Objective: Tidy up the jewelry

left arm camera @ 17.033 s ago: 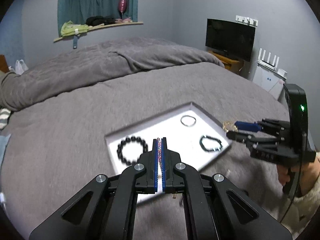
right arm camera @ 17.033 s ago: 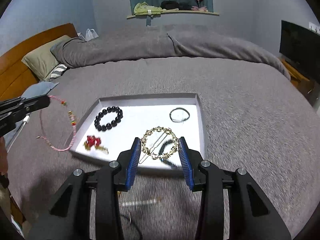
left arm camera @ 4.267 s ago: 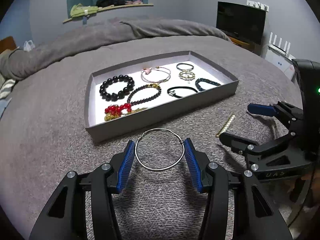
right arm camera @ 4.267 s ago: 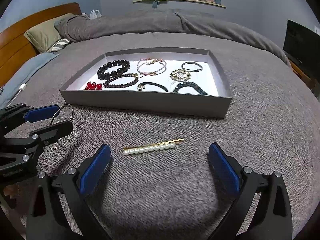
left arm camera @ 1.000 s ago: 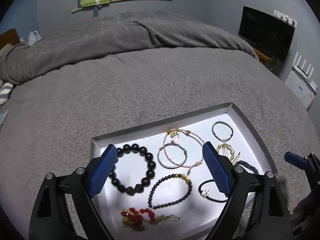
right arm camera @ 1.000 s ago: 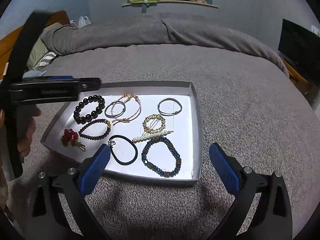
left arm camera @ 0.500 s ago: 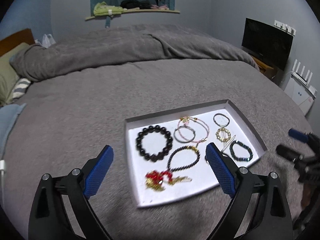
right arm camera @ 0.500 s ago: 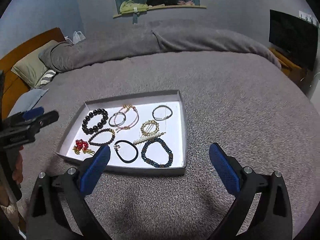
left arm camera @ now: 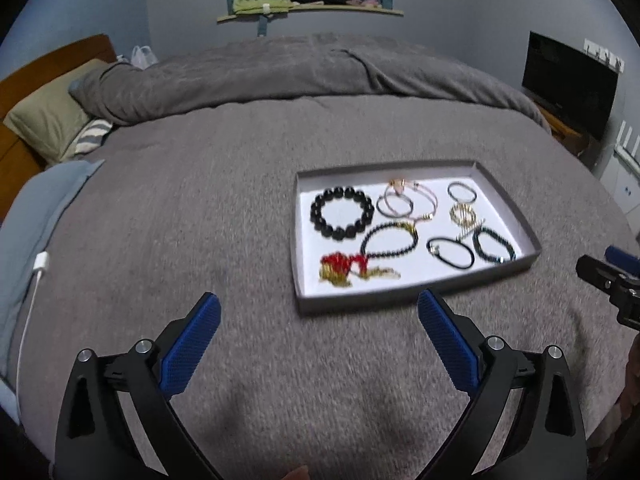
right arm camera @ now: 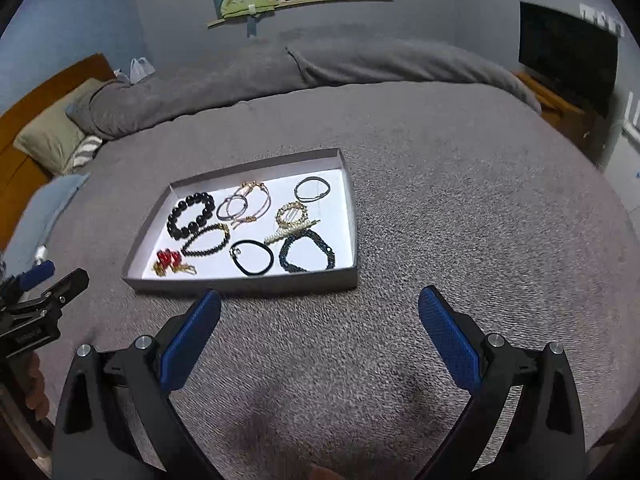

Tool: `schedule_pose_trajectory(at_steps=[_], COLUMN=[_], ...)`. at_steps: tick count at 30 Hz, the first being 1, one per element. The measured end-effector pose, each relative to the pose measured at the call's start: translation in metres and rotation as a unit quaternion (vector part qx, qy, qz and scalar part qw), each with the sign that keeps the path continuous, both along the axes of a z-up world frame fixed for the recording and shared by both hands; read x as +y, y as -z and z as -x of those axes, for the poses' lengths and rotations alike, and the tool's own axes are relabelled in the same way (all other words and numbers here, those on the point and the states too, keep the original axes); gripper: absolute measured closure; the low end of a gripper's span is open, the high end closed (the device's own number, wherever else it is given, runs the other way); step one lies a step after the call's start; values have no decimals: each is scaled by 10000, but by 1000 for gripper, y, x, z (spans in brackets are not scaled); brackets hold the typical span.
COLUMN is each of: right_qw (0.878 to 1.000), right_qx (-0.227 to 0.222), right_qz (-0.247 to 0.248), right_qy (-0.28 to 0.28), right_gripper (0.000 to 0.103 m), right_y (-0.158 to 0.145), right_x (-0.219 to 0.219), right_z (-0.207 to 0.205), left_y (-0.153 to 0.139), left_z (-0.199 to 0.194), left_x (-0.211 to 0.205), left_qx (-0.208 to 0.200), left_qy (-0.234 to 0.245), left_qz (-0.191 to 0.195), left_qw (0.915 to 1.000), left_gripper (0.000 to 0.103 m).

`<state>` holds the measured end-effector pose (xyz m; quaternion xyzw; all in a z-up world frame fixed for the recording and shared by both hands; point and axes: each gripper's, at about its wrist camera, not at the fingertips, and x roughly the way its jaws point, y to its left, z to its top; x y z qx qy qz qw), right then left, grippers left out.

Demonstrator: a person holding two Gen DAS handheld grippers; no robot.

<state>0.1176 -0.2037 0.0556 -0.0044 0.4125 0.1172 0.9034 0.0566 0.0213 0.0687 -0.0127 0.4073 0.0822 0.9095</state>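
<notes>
A shallow grey tray [left arm camera: 416,298] with a white floor lies on the grey bedspread; it also shows in the right wrist view [right arm camera: 248,284]. In it lie a black bead bracelet [left arm camera: 341,217], a silver ring [left arm camera: 394,206], a red and gold piece [left arm camera: 343,266], a black hair tie [left arm camera: 450,253], a dark blue bracelet [right arm camera: 306,255] and a pearl hair clip [right arm camera: 290,232]. My left gripper [left arm camera: 318,312] is open and empty, above the bed in front of the tray. My right gripper [right arm camera: 319,312] is open and empty, in front of the tray's near right corner.
Grey bedspread [left arm camera: 200,208] all round the tray. Pillows [left arm camera: 52,128] and a wooden headboard at the left. A white charger cable [left arm camera: 34,288] lies on a blue cloth at the left. A television [left arm camera: 568,80] stands at the right. A shelf [left arm camera: 312,8] hangs on the back wall.
Both grippers have pulled back and up from the tray, which now looks smaller and farther. Both stay open and empty. The jewelry in the tray has not moved.
</notes>
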Motion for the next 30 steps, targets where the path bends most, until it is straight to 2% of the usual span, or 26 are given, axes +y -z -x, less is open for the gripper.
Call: schedule_pose_trajectory(at_steps=[4,7,11,15,18,20,30], right_qw=[9997,9991,9994,9995,9994,9994,9995], right_qx=[140,320,194,214,215,196,167], right_qz=[152,275,257,87,100,109,122], right_qy=[-85,-99,-125,-202,-253,-260,-254], right_gripper=[5,5,5,5,5,5,5], right_y=[-1,-3,-10,-14,-15,-16,-19], right_x=[5,8,9,10,13,14,16], right_z=[5,6,13,15,17,18,19], left_y=[8,6,0,-8,-13,-14,-15], left_z=[-1,1,0,3,5,5,6], left_x=[-13,-19,-30,-35,-33,-31,-33], left_qx=[384,418,546,281,147,143,124], left_qy=[39,-55,-55,32,82,104,84], left_qz=[40,-46,-229,-226,19,139,72], left_qw=[9992,9991,9982,9993,9999,9997,9999], left_gripper=[5,5,5,5,5,5,5])
